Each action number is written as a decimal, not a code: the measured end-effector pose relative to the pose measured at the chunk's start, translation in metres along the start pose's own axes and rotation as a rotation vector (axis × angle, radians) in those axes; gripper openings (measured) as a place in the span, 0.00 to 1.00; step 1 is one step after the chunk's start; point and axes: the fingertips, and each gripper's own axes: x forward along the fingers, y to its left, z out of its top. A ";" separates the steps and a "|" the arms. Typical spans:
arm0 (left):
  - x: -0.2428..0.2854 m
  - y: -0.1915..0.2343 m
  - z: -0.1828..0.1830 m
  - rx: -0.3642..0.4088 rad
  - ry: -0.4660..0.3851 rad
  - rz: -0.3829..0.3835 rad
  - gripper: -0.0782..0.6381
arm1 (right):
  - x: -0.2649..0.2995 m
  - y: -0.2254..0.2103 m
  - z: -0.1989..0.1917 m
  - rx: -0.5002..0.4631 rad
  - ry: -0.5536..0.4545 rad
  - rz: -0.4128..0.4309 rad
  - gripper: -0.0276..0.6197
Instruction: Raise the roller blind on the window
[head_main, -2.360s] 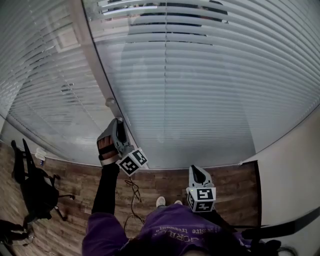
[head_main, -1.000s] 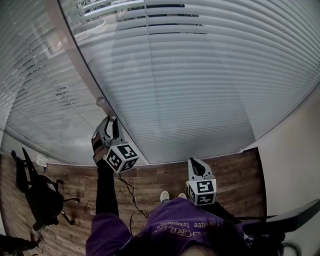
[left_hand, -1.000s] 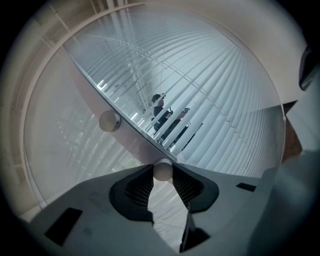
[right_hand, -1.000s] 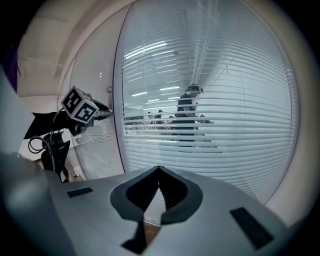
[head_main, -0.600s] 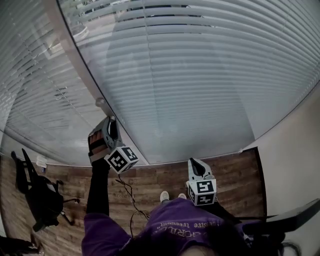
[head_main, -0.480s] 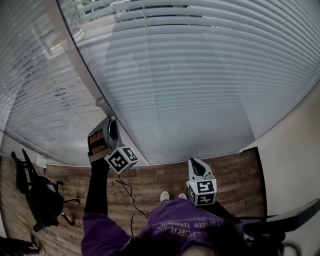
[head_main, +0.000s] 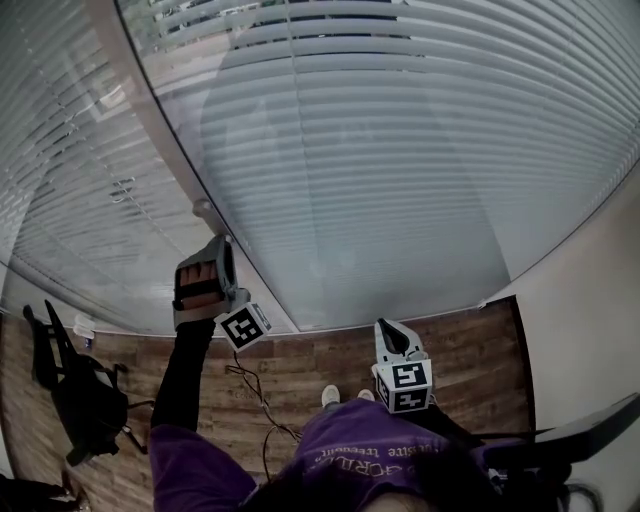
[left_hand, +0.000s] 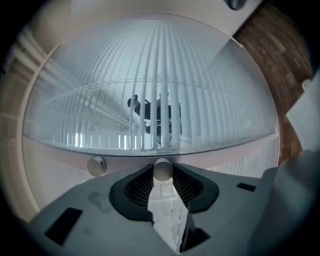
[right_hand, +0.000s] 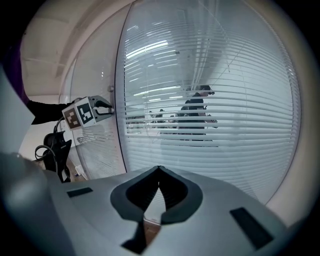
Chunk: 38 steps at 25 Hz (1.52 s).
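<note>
At the bottom of the head view, closest to me, the person's purple top (head_main: 370, 455) fills the lower edge. The right gripper (right_hand: 159, 170) is held low just above it, right of centre. Its jaws are pressed together at the tips with nothing between them, and it hangs well short of the glass.

On the wood floor (head_main: 330, 355) below, a thin cable (head_main: 250, 385) snakes about left of centre. A black chair (head_main: 85, 395) stands at the lower left.

Further out, the left gripper (head_main: 223, 245) is raised at arm's length, left of centre, against the upright frame post (head_main: 150, 140) that parts the two panes. In the left gripper view its jaws are closed tight on a small round knob (left_hand: 162, 169), which sits pinched at their very tips at the frame's centre. A second knob (left_hand: 96, 164), much the same, sits on the frame just to the left of it, untouched.

Beyond the glass, the blind (head_main: 400, 150) covers the big pane across the upper and middle right of the head view. It hangs right down to the sill line, and its slats are flat and close-set. A matching set of slats covers the pane at the upper left. A plain pale wall (head_main: 590, 330) closes the right edge.
</note>
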 end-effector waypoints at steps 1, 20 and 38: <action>0.000 -0.002 0.000 0.065 0.003 0.003 0.27 | 0.000 0.000 0.000 -0.001 0.001 0.001 0.04; -0.001 0.001 -0.002 -0.228 0.042 0.138 0.27 | 0.001 -0.002 -0.004 0.002 0.008 -0.004 0.04; 0.000 0.012 -0.013 -1.560 -0.075 -0.079 0.27 | 0.001 -0.002 -0.002 0.001 0.012 -0.016 0.04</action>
